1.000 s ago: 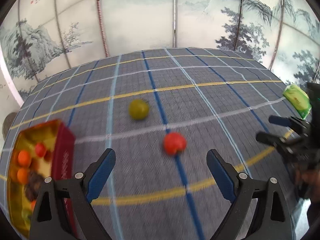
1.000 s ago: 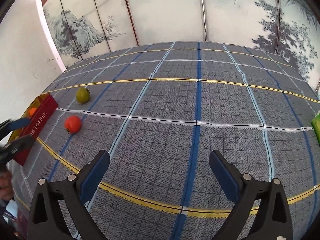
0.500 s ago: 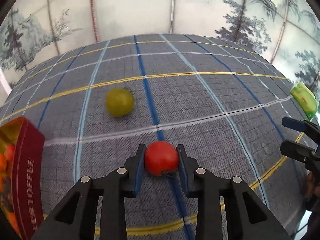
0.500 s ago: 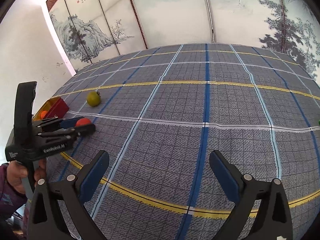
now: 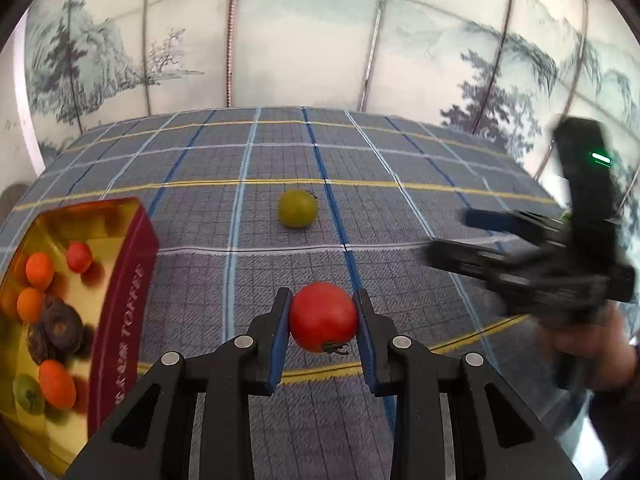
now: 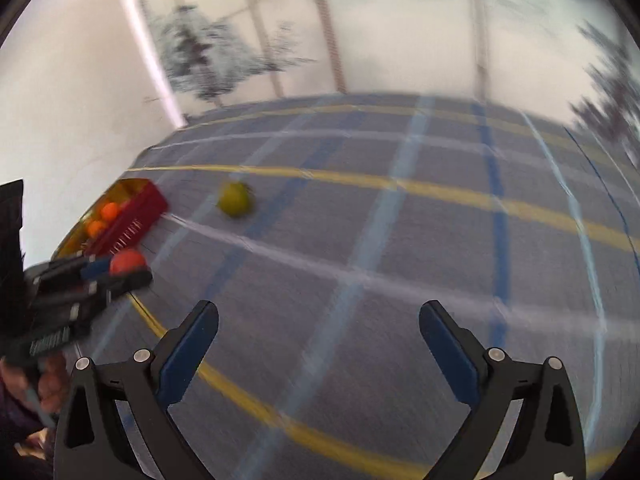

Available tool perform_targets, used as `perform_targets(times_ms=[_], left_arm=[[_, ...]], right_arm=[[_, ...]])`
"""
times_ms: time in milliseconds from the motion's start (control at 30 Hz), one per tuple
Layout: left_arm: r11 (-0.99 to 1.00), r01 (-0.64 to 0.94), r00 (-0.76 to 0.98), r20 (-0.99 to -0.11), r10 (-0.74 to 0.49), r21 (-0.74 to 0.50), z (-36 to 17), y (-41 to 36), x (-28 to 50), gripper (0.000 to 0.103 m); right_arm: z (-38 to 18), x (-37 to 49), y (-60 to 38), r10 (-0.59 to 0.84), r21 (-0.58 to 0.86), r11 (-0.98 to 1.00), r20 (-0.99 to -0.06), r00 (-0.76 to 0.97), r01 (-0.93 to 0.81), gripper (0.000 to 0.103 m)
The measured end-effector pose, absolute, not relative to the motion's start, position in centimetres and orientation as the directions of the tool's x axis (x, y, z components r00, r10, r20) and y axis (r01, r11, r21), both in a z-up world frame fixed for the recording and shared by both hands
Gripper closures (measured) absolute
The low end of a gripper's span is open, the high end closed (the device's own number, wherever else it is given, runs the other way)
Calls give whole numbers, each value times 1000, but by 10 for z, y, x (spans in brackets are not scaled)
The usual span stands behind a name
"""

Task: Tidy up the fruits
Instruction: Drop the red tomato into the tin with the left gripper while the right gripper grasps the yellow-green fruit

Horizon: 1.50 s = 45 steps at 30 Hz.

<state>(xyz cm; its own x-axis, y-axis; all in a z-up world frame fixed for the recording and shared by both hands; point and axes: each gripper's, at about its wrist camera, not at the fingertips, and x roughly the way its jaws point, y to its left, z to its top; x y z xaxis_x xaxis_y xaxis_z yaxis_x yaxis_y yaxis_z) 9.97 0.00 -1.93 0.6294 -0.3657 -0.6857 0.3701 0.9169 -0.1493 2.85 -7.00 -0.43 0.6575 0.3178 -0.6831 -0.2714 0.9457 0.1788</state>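
Note:
My left gripper (image 5: pixel 323 312) is shut on a red tomato (image 5: pixel 323 317) and holds it above the checked tablecloth. A green round fruit (image 5: pixel 297 208) lies on the cloth further back; it also shows in the right wrist view (image 6: pixel 235 199). A red toffee tin (image 5: pixel 120 292) with a gold inside stands at the left and holds several orange, red and dark fruits. My right gripper (image 6: pixel 319 320) is open and empty over the cloth, and shows at the right in the left wrist view (image 5: pixel 452 236). The left gripper with the tomato (image 6: pixel 127 261) shows at the left.
The checked tablecloth (image 5: pixel 400 160) covers the table. A painted folding screen (image 5: pixel 280 40) stands behind the table's far edge. The tin (image 6: pixel 132 216) sits near the table's left edge.
My left gripper closed on the tomato and lifted it, turning left so the tin shows more. My right gripper swung left toward the green fruit; its view is blurred.

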Motion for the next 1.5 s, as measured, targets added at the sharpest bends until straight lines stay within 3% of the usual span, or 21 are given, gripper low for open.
perform_targets(times_ms=[333, 400, 467, 500, 567, 967, 1500], left_arm=[[933, 280, 655, -665, -359, -227, 5, 54, 95, 71], [938, 255, 664, -662, -347, -235, 9, 67, 94, 71], [945, 226, 680, -657, -325, -234, 13, 83, 91, 71], [949, 215, 685, -657, -315, -231, 15, 88, 91, 71], [953, 187, 687, -662, -299, -237, 16, 104, 89, 71], [988, 88, 685, -712, -155, -130, -4, 166, 76, 71], [986, 75, 653, -740, -163, -151, -14, 154, 150, 66]], right_arm=[[-20, 125, 20, 323, 79, 915, -729, 604, -395, 3], [-27, 136, 31, 307, 66, 916, -751, 584, -396, 8], [-35, 143, 36, 292, 65, 916, -784, 548, -395, 37], [-33, 142, 36, 284, 50, 917, -778, 560, -396, 43], [-31, 138, 35, 293, 58, 912, -784, 547, -405, 69], [-26, 16, 0, 351, 185, 928, -724, 594, -323, 69], [-27, 6, -4, 320, 169, 941, -732, 602, -294, 69]])
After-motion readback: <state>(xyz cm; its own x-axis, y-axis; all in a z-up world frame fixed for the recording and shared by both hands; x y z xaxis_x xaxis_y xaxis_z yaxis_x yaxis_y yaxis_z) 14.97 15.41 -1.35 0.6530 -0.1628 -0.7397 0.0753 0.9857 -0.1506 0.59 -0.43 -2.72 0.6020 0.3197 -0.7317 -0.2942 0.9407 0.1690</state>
